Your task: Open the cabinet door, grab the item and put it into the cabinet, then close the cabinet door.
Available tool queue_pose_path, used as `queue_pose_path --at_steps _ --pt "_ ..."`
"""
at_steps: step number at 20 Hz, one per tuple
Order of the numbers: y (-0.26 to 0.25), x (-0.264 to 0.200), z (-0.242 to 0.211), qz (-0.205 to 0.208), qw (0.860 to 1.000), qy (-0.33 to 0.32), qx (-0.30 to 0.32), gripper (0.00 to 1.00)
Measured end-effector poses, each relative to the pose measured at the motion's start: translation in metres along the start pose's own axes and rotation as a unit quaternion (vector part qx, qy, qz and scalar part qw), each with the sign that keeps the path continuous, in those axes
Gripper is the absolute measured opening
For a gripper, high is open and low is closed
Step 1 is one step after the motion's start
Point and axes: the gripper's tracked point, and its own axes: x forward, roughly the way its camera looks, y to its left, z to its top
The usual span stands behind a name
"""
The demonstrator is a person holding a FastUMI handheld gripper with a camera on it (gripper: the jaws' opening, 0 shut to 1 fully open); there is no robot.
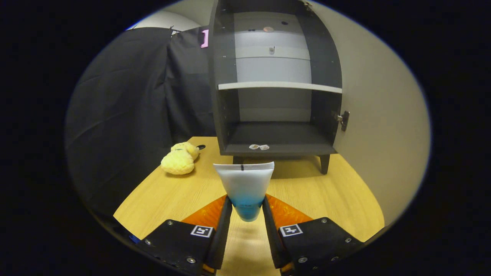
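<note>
A white tube [245,184] with a blue lower end stands flat end up between my fingers, lifted above the wooden table [326,199]. My gripper [247,209] is shut on the tube, both fingers pressing its blue part. Beyond it stands the dark cabinet [226,96] on short legs, its door [379,115] swung wide open to the right with a dark handle [344,120] on it. Inside are a pale shelf [280,86] and a dark bottom compartment [278,136] with two small pale bits near its front lip.
A yellow plush toy [179,158] lies on the table to the left of the cabinet, with a small dark object just behind it. The black cloth wall hangs behind and to the left. The table's left edge runs diagonally near my left finger.
</note>
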Motion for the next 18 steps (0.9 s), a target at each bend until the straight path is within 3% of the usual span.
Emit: queue_pose_path --at_steps 12,18 --pt "-0.046 -0.013 0.172 0.006 0.997 -0.081 -0.004 0.49" --pt "-0.057 0.007 0.252 0.011 0.993 -0.114 0.01 0.49"
